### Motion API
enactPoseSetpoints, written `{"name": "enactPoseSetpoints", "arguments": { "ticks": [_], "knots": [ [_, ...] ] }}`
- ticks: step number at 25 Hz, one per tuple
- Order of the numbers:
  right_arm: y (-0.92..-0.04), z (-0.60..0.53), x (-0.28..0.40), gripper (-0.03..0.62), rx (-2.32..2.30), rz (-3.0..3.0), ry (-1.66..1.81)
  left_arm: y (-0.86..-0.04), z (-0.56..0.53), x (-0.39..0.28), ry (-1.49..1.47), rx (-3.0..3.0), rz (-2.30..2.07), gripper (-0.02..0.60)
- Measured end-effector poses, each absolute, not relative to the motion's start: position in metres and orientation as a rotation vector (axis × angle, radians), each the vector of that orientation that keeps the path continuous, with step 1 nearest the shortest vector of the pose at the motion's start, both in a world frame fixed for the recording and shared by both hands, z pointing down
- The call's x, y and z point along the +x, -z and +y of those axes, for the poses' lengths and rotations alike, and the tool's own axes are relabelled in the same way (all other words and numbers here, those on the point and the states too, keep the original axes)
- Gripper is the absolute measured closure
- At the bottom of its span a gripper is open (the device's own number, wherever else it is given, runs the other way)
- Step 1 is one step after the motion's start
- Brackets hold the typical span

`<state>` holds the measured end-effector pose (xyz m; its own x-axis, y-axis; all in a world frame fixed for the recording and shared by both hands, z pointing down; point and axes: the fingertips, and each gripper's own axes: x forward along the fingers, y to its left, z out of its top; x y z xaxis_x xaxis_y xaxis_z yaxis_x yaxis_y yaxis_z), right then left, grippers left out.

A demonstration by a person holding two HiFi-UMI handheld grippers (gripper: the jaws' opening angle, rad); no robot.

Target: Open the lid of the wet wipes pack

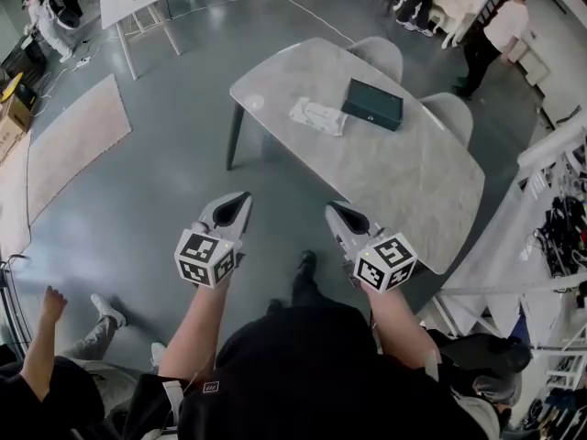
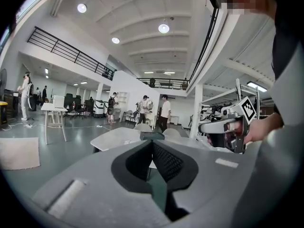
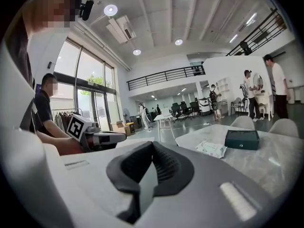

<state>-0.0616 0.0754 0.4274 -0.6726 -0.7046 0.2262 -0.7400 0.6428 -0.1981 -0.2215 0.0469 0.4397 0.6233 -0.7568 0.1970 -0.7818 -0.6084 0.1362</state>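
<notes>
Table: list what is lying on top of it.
On the table lie a white wet wipes pack and, beside it, a closed dark green box. What the box holds, and the patch of tabletop beneath each item, is covered.

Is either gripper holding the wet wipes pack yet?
No, the wet wipes pack lies on the table, while the left gripper and right gripper hang shut and empty short of it.

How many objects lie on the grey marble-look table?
2. A white wet wipes pack lies on the far half of the grey marble-look table; a dark green rectangular box sits close on its right in the head view. Nothing else shows.
</notes>
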Motion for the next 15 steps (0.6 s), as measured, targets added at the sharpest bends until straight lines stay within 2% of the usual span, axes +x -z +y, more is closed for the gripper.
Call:
{"name": "enactPoseSetpoints", "arguments": {
  "ticks": [15],
  "knots": [
    [-0.451, -0.102, 0.039, 0.592, 1.187, -2.767, -0.505, -0.439, -0.116, -0.116, -0.316, 2.634, -1.269, 0.571]
  ]
}}
